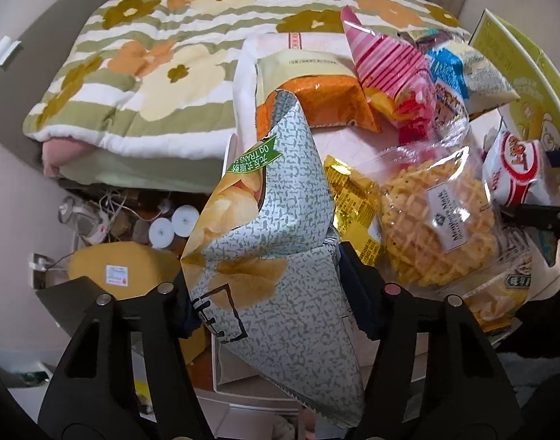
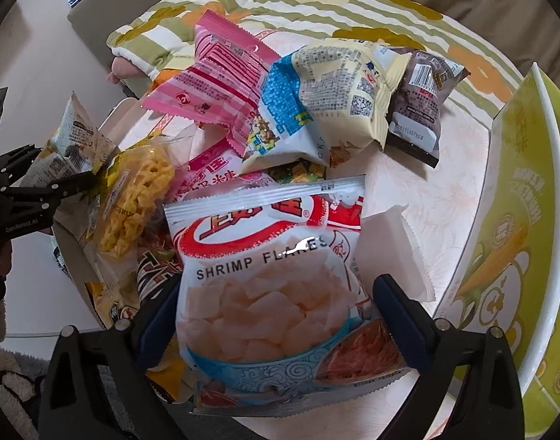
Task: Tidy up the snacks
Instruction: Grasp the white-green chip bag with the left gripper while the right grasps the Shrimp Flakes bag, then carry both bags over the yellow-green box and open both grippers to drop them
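Note:
My left gripper (image 1: 269, 293) is shut on a grey-patterned potato chip bag (image 1: 272, 256) and holds it up over the left edge of the snack pile. My right gripper (image 2: 276, 315) is shut on a white and red shrimp flakes bag (image 2: 276, 278), held above the pale table (image 2: 448, 198). That bag also shows at the right of the left wrist view (image 1: 518, 176). The pile holds a clear bag of yellow lattice crisps (image 1: 437, 227), a pink striped pack (image 2: 221, 73), a blue and cream pack (image 2: 316, 99) and a brown pack (image 2: 419, 99).
A yellow-green box with a white rim (image 2: 518, 220) stands open at the table's right. A flowered quilt (image 1: 140, 62) lies behind the table. An orange bag (image 1: 327, 99) and a gold pack (image 1: 353, 198) lie in the pile. Cables and jars (image 1: 140, 220) clutter the floor at left.

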Demonstrator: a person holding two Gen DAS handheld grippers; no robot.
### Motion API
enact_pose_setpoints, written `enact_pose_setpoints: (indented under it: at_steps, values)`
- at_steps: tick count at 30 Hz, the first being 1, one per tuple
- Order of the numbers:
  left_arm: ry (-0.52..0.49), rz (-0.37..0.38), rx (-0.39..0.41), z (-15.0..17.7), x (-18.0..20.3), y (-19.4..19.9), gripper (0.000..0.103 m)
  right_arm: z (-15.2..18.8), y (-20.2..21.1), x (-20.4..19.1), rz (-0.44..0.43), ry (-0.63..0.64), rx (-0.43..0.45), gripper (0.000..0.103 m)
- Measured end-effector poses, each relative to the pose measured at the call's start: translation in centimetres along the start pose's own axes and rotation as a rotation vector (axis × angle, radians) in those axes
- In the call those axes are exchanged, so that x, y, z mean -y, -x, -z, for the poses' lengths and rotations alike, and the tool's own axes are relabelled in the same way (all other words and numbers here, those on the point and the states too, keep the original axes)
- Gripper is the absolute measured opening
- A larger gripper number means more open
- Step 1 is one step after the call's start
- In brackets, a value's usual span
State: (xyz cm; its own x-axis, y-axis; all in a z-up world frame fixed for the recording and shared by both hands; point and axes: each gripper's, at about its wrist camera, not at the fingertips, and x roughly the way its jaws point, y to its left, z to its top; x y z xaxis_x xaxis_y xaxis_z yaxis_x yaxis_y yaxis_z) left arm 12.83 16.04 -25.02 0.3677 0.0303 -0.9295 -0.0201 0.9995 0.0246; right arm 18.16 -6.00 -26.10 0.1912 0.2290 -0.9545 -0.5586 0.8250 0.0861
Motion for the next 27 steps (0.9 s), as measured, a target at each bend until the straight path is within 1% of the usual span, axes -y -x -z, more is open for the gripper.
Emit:
enact_pose_setpoints:
  at_steps: [1, 4, 8, 12, 15, 18, 21, 24, 27]
  values:
    - [0.006, 0.005, 0.002, 0.0, 0.0, 0.2, 0.058, 0.0, 0.1, 0.0, -0.003, -0.002, 0.0, 0.088]
    - [0.023, 0.015, 0.008, 0.0, -0.1, 0.6, 0.057, 0.3, 0.5, 0.0, -0.012, -0.016, 0.013, 0.083]
    - [0.018, 0.016, 0.027, -0.3, -0.2, 1.8, 0.057, 0.6, 1.8, -0.1, -0.012, -0.031, 0.046, 0.082]
    - [0.019, 0.011, 0.067, -0.9, 0.1, 3.8, 0.057, 0.6, 3.7, 0.1, -0.017, -0.059, 0.093, 0.081]
    - [0.017, -0.001, 0.101, -1.6, 0.3, 5.5, 0.057, 0.7, 5.4, 0.3, -0.025, -0.082, 0.14, 0.08]
    - [0.016, -0.009, 0.144, -2.7, 1.0, 7.5, 0.057, 0.6, 7.7, 0.4, -0.048, -0.094, 0.205, 0.079]
    - [0.013, -0.011, 0.193, -4.0, 2.4, 9.4, 0.057, 0.8, 10.0, 0.9, -0.065, -0.093, 0.265, 0.077]
    - [0.0, -0.022, 0.247, -5.3, 4.7, 11.3, 0.057, 1.1, 12.0, 1.8, -0.091, -0.085, 0.311, 0.077]
    - [-0.003, -0.024, 0.288, -6.6, 7.6, 12.7, 0.057, 1.6, 13.9, 3.2, -0.096, -0.067, 0.355, 0.077]
